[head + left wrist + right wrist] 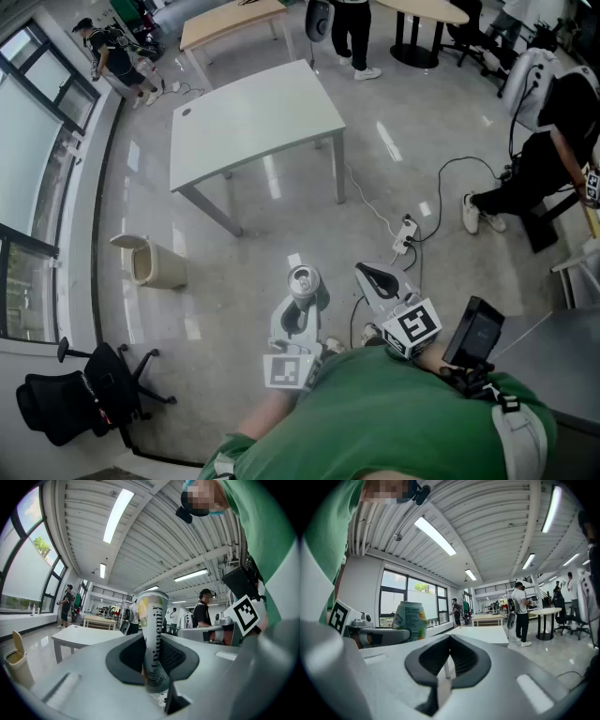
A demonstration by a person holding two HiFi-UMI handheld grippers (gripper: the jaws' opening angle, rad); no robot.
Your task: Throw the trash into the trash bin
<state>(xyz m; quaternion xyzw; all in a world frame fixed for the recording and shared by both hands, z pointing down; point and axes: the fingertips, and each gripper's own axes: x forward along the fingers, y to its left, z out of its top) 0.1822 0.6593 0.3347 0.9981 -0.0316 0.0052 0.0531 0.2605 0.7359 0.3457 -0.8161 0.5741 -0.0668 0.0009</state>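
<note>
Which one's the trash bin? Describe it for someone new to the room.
Find the large pale rectangular table mid-floor, then look toward the window wall. Beside that wall stands a small beige plastic bin, flap lid tipped up; the black swivel chair nearby is dark, the bin pale and open-topped.

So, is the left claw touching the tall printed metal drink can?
Touching. The left gripper view shows the left claw with its dark pads pressed on both sides of the upright tall printed metal drink can, with no gap.
</note>
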